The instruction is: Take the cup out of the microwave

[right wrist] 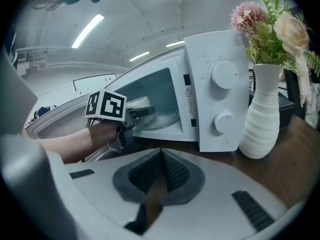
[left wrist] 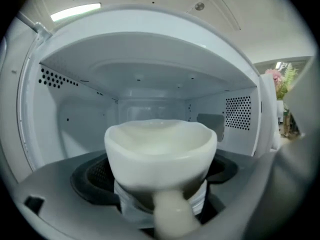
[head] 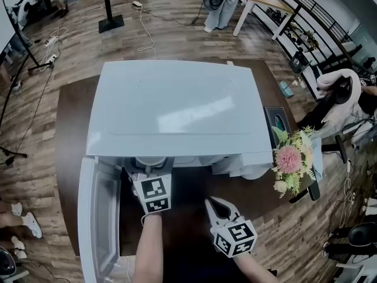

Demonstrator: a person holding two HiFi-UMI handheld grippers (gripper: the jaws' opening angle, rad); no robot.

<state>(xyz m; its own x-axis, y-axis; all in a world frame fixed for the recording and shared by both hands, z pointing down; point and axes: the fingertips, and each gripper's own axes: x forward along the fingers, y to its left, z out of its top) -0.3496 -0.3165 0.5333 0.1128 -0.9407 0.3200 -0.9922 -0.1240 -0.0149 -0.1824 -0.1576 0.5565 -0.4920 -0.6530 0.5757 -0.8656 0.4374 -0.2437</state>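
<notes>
The door (head: 97,217) is seen swung open at the left of the microwave (head: 177,105). The left gripper (head: 154,171) is reached into the opening, and its jaws are closed around the lower part of the white cup (left wrist: 160,144), which is held just inside the cavity with its handle turned toward the gripper. The right gripper (head: 215,207) is held in front of the microwave, its jaws pressed together on nothing. A white vase (right wrist: 260,109) of flowers is placed just beside the microwave's right side.

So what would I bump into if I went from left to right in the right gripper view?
A person's arm → the left gripper → the microwave knobs → the white vase of flowers.
</notes>
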